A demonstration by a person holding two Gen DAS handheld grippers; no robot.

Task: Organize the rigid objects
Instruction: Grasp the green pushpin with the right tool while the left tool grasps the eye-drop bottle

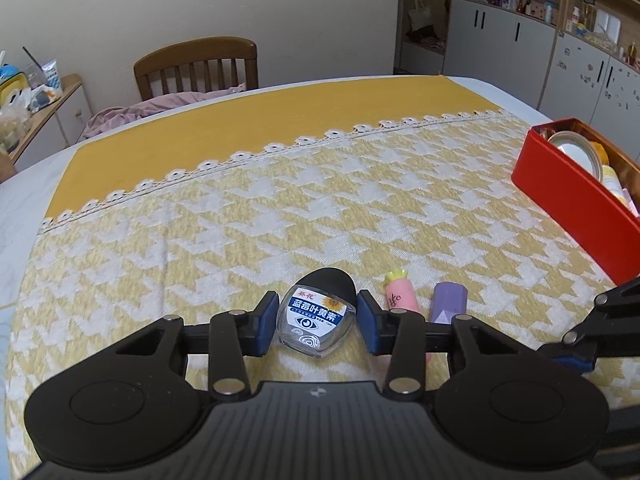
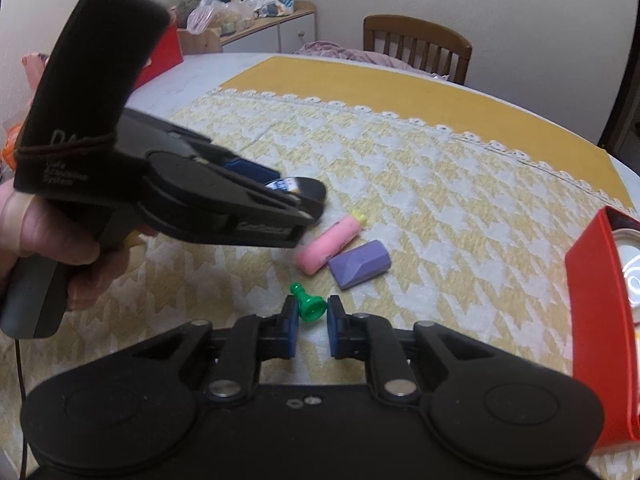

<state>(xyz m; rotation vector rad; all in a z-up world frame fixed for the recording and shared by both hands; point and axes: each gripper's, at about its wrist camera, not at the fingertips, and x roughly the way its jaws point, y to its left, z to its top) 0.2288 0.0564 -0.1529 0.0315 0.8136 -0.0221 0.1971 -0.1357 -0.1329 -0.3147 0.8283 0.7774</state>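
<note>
Left gripper [image 1: 317, 322] open around clear black-capped bottle [image 1: 319, 316] | right gripper [image 2: 311, 322] open astride green pawn [image 2: 307, 303], tipped over

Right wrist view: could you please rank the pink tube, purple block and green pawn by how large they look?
1-2. Pink tube and purple block: look alike, lying side by side, so unranked.
3. Green pawn: smallest, despite being nearest the camera.

Left gripper [image 1: 317, 322] low, jaws apart w/ gaps each side; person's hand [image 2: 48, 240] wraps its handle. Right gripper [image 2: 312, 322] low, jaws narrowly parted.
</note>
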